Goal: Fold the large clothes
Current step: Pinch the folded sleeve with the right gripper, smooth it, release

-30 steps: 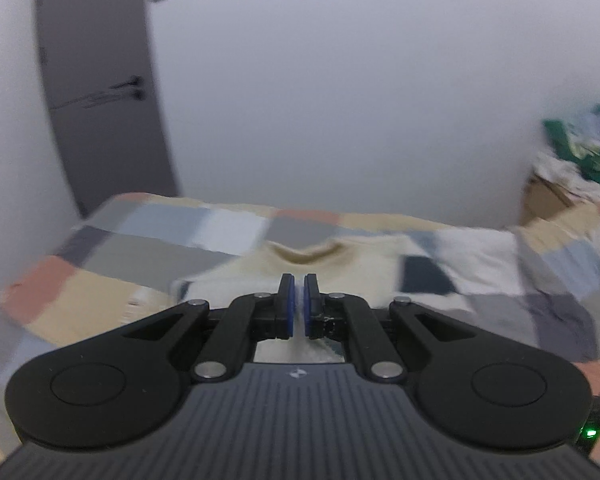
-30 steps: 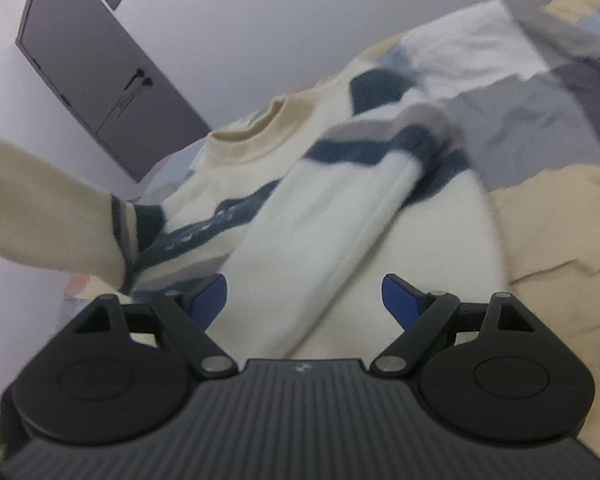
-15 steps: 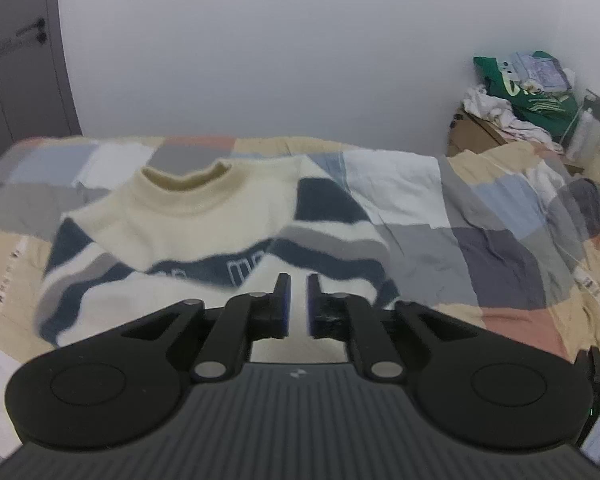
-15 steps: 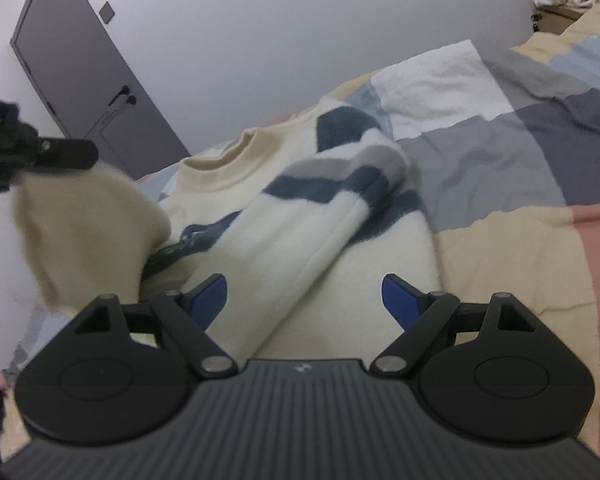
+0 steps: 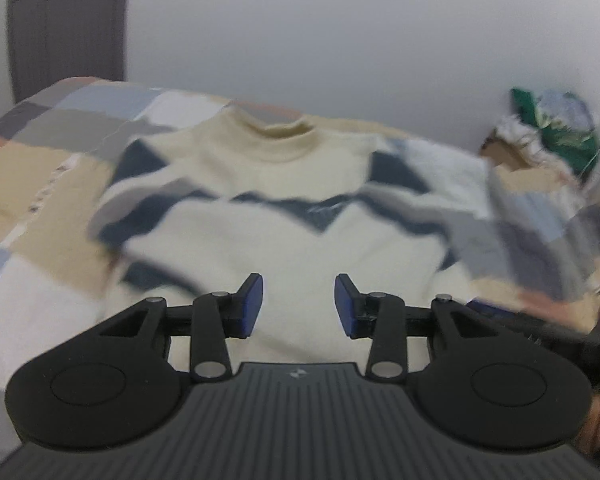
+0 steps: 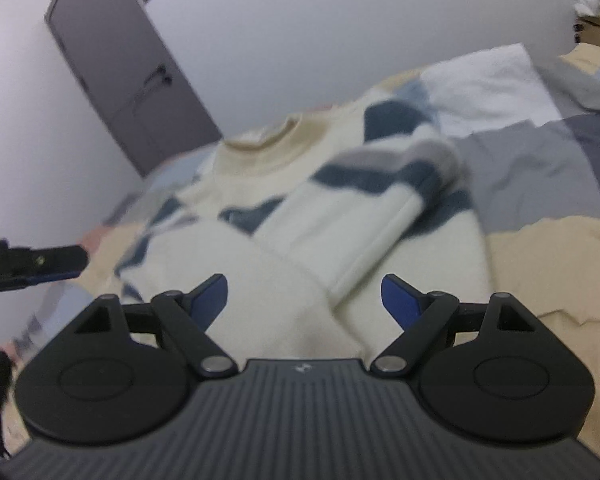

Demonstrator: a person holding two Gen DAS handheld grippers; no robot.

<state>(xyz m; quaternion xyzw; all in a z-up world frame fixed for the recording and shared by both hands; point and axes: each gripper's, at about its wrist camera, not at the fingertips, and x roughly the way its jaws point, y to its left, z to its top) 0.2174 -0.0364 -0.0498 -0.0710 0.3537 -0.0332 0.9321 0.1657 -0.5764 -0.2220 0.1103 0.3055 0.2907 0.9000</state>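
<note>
since half a second ago the left gripper [image 5: 299, 306] has let go: its blue pads, which were pressed almost together, now stand apart with nothing between them, and the cream cloth that hung from it in the right wrist view is gone from the air.

left wrist view: the sweater [image 5: 284, 216] lies flat on the patchwork bedspread [image 5: 40, 168], collar toward the far wall, cream with navy and grey zigzag bands across the chest. both sleeves are folded inward over the body, the left one lying across the lower left of the front. the open pads hover over the sweater's white lower part; whether they touch it cannot be told. a grey door [image 5: 66, 28] stands at the far left, and a blurred pile of clothes [image 5: 556, 136] sits at the far right. the whole picture is smeared by motion.

right wrist view: the right gripper [image 6: 303, 300] is spread wide and empty, over the sweater's [image 6: 340, 216] lower half, where the two folded sleeves meet. the sleeve on the right of this picture runs diagonally from the shoulder down toward the middle. the left gripper [image 6: 56, 266] shows at the left edge as a dark bar, beside the sweater's left side. the door [image 6: 124, 76] leans in the background.
</note>
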